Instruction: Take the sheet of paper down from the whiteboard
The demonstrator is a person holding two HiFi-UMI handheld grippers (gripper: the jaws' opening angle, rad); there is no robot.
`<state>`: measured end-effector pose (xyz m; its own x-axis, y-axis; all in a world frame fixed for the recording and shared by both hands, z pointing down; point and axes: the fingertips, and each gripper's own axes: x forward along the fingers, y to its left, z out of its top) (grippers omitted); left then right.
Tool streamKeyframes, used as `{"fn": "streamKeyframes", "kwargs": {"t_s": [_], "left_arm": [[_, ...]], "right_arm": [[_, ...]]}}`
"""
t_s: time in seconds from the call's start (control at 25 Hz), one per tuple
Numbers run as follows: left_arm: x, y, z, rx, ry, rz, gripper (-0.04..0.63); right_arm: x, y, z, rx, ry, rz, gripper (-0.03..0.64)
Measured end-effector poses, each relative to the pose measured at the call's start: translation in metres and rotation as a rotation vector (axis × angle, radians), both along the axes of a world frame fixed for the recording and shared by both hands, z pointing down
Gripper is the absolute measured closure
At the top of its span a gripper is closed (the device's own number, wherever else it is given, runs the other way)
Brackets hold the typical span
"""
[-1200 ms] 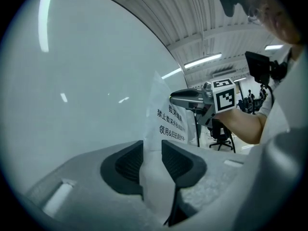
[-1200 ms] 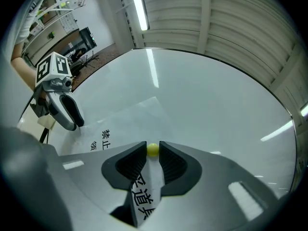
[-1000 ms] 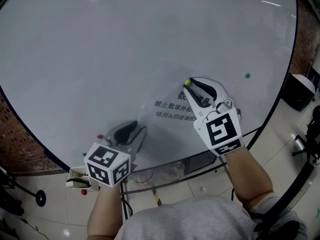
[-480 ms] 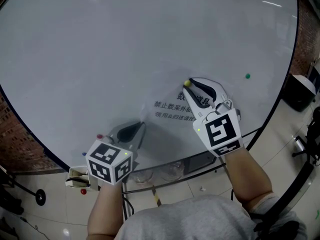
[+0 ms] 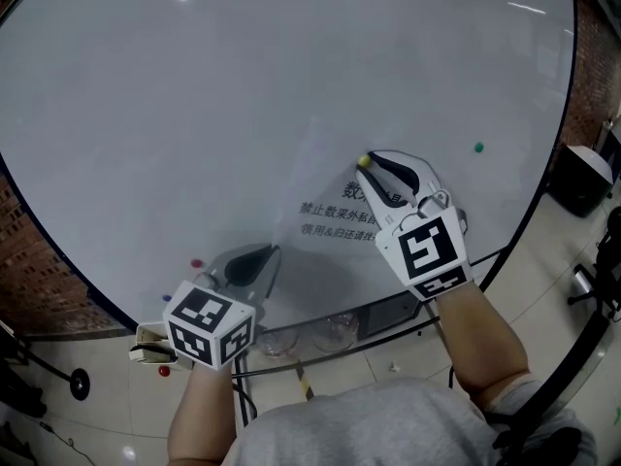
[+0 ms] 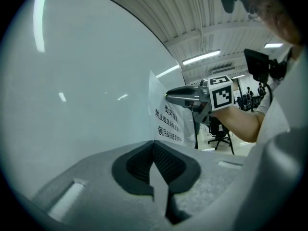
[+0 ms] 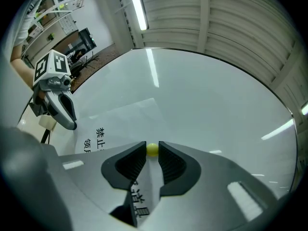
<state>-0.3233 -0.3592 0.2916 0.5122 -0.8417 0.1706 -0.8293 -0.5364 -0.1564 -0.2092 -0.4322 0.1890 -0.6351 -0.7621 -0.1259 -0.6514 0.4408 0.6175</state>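
Grey shirt (image 5: 378, 420); light-grey left gripper (image 5: 275, 250) and right gripper (image 5: 369, 168) bear black-and-white marker cubes (image 5: 208, 323).

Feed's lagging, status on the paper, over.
Left hand-held gripper shut on sheet edge. Right hand-held gripper shut on yellow magnet. Magnet pins sheet to whiteboard.

green magnet (image 5: 478, 148) | red magnet (image 5: 196, 263) | office chair (image 6: 220, 134) | ceiling light (image 7: 138, 6)

Paper (image 5: 325, 207) on whiteboard (image 5: 223, 85), magnet (image 5: 364, 161) on paper
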Motion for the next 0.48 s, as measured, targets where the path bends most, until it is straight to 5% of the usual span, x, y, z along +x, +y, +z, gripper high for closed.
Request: {"fn": "streamKeyframes", "kwargs": {"t_s": [0.48], "left_arm": [[-0.025,0.014,0.033,-0.086,0.002,-0.038,0.594]], "right_arm": [[0.004,-0.005,0.006,-0.013,-0.007,0.032,0.534]]}}
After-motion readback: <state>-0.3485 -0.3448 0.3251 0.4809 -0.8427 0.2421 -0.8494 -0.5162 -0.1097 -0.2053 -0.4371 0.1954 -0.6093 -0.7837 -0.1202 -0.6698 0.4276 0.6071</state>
